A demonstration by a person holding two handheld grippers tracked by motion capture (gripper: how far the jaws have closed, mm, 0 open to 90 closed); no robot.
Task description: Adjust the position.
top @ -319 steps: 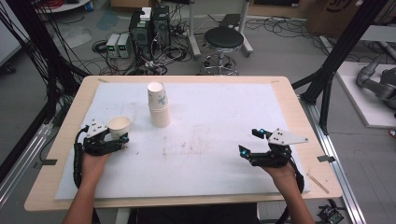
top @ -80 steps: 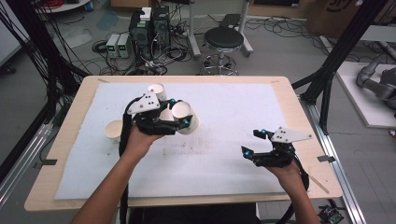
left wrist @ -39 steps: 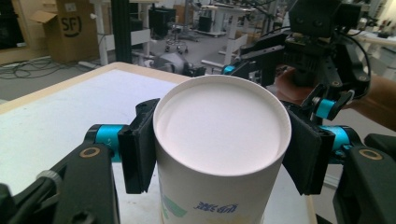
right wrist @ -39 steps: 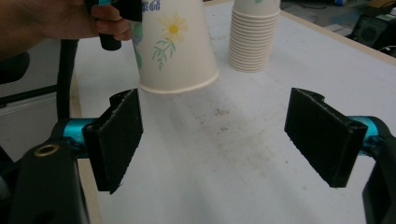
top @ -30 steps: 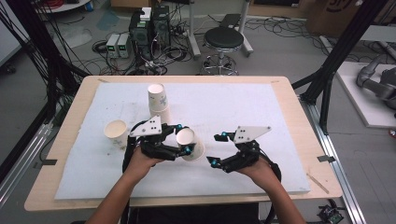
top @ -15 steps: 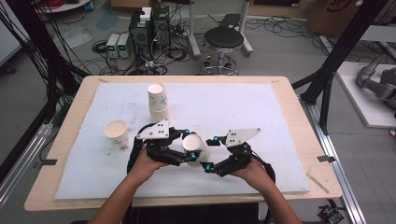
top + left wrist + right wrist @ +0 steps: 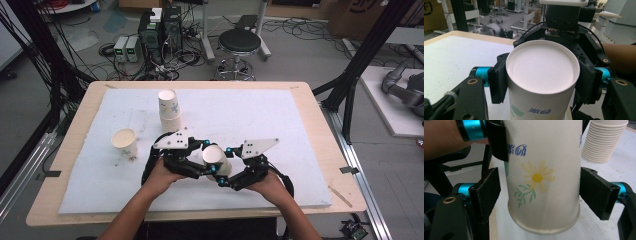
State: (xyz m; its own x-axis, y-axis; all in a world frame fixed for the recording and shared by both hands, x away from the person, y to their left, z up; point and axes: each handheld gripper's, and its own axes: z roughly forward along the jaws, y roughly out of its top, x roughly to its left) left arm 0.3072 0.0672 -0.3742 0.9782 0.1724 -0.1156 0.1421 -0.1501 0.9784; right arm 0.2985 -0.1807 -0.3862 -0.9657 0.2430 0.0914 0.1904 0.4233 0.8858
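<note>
A wooden table (image 7: 75, 135) is covered almost to its edges by a white foam mat (image 7: 280, 120), on which everything is set. Toward the far edge of the mat, left of centre, a stack of upturned paper cups (image 7: 169, 111) is placed; in the right gripper view the same stack (image 7: 604, 141) is seen at the upper right, its rims ribbed one over another. Near the left edge of the mat a single paper cup (image 7: 125, 143) is stood upright with its mouth open to the ceiling, well apart from the stack.

Close to the near edge, about midway along it, the left gripper (image 7: 200, 161) and the right gripper (image 7: 226, 172) are brought together around one flowered paper cup (image 7: 216, 160), which is held off the mat and tilted. The left gripper is clenched on this cup: in the right gripper view one of its black pads is seen pressed against the cup wall beside the blue lettering. The right gripper is released: its jaws are spread on either side of the cup (image 7: 544, 175) near the rim, with a gap visible at each pad. In the left gripper view the cup's flat white base (image 7: 541, 66) is turned toward the camera, and the right gripper's body is seen just behind it
</note>
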